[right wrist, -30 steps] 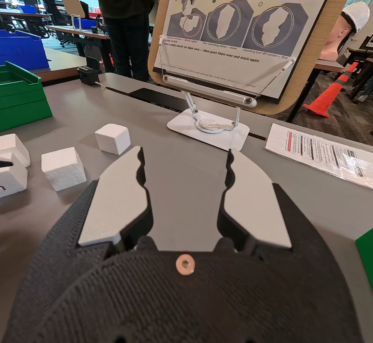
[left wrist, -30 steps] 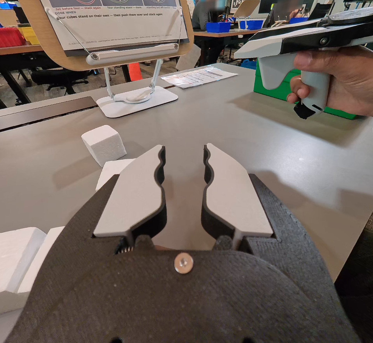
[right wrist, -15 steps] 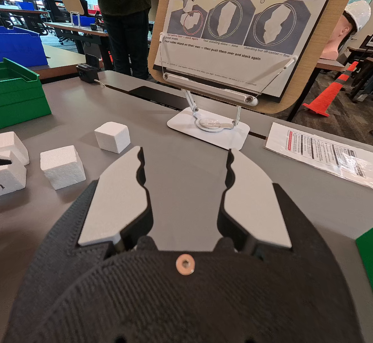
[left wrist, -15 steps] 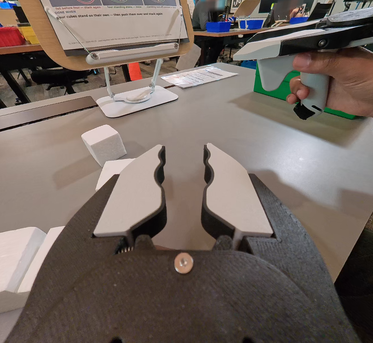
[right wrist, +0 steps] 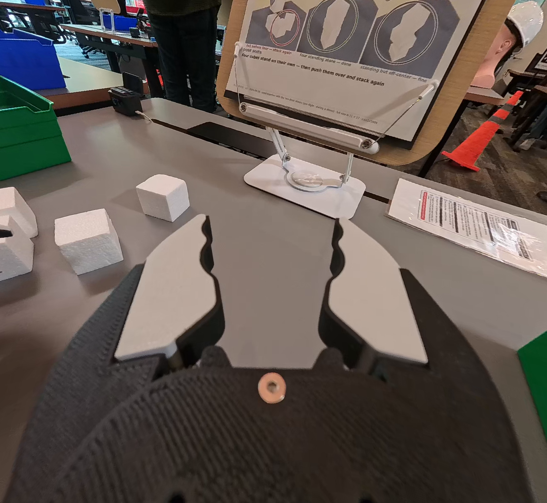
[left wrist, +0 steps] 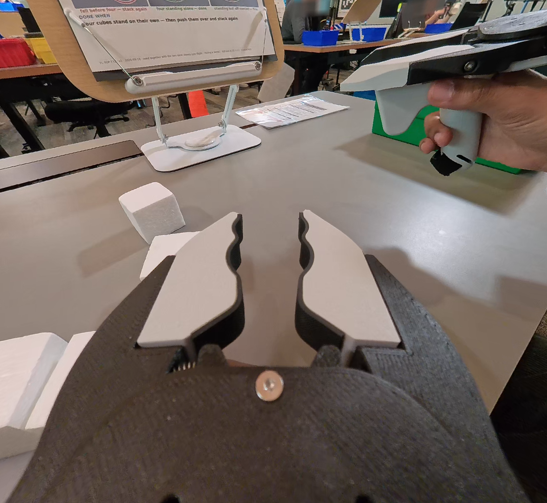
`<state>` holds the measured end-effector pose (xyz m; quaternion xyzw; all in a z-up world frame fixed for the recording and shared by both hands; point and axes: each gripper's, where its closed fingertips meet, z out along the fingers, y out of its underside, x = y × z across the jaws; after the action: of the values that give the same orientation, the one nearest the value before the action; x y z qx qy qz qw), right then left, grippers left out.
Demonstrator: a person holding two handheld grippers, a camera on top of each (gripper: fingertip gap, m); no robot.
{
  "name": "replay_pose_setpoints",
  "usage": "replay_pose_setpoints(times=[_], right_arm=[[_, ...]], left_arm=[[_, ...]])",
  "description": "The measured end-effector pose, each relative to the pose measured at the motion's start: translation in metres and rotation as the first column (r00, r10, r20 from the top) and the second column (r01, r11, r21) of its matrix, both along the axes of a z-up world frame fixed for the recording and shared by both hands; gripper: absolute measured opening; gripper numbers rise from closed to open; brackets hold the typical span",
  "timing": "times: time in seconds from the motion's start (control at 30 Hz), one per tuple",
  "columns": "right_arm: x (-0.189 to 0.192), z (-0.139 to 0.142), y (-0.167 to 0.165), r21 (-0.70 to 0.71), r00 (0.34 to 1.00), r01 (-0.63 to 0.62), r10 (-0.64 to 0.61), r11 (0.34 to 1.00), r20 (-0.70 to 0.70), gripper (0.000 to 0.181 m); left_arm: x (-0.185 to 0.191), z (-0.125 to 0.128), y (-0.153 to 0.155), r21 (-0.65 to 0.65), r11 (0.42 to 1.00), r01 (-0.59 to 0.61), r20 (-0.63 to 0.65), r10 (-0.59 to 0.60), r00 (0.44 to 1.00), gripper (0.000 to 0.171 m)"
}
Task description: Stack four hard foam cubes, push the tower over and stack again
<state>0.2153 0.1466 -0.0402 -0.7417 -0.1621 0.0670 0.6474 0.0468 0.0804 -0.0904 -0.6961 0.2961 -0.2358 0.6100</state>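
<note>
Several white foam cubes lie loose on the grey table [left wrist: 384, 237]. In the left wrist view one cube [left wrist: 152, 210] stands ahead left, a second [left wrist: 165, 248] is half hidden under my left finger, and more foam [left wrist: 26, 376] sits at the lower left. My left gripper [left wrist: 270, 217] is open and empty above bare table. In the right wrist view my right gripper [right wrist: 272, 223] is open and empty, with a cube [right wrist: 162, 197] ahead left, another [right wrist: 87, 240] to the left, and two more [right wrist: 14, 234] at the left edge. The right gripper [left wrist: 438, 74] also shows in a hand at right.
A sheet holder on a white stand [right wrist: 305, 186] stands at the table's back. A laminated sheet [right wrist: 473, 231] lies to the right of it. Green bins [right wrist: 26, 133] sit at both table sides [left wrist: 420, 130]. A person [right wrist: 180, 29] stands behind the table. An orange cone [right wrist: 479, 136] is on the floor. The cube [left wrist: 152, 210] lies around 15 cm away from my left fingertips. The right camera catches it too, in the right wrist view [right wrist: 146, 195].
The right gripper has drifted slightly lower and forward, so the cubes and stand sit a little nearer in its view. The left gripper has not moved.
</note>
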Motion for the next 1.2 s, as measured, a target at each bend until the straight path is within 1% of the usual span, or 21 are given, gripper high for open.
replay_pose_setpoints(times=[0.47, 0.6, 0.83, 0.93, 1.07, 1.2], right_arm=[[-0.001, -0.003, 0.0, -0.008, 1.0, 0.001, -0.001, 1.0, 0.02, 0.079], [-0.001, -0.007, 0.0, -0.034, 0.999, 0.006, -0.005, 0.999, 0.043, 0.078], [0.008, -0.013, 0.002, -0.063, 0.994, 0.069, -0.063, 0.996, 0.088, 0.076], [0.013, -0.013, 0.002, -0.072, 0.994, 0.084, -0.078, 0.994, 0.075, 0.07], [0.016, -0.01, 0.001, -0.06, 0.997, 0.07, -0.068, 0.996, 0.039, 0.047], [0.017, -0.008, 0.002, -0.057, 0.997, 0.076, -0.075, 0.995, 0.011, 0.036]], left_arm=[[-0.001, 0.0, 0.001, -0.001, 1.0, -0.006, 0.002, 0.006, 1.0, 0.036], [-0.001, 0.0, 0.0, -0.005, 1.0, -0.003, 0.0, 0.003, 1.0, 0.035], [-0.003, 0.002, 0.002, 0.001, 1.0, -0.017, 0.002, 0.017, 1.0, 0.031], [-0.004, 0.003, 0.002, 0.003, 1.0, -0.022, 0.006, 0.022, 1.0, 0.027], [-0.005, 0.0, 0.004, 0.0, 0.999, -0.036, -0.009, 0.036, 0.999, 0.018], [-0.004, -0.001, 0.003, -0.001, 1.0, -0.027, -0.011, 0.027, 1.0, 0.018]])
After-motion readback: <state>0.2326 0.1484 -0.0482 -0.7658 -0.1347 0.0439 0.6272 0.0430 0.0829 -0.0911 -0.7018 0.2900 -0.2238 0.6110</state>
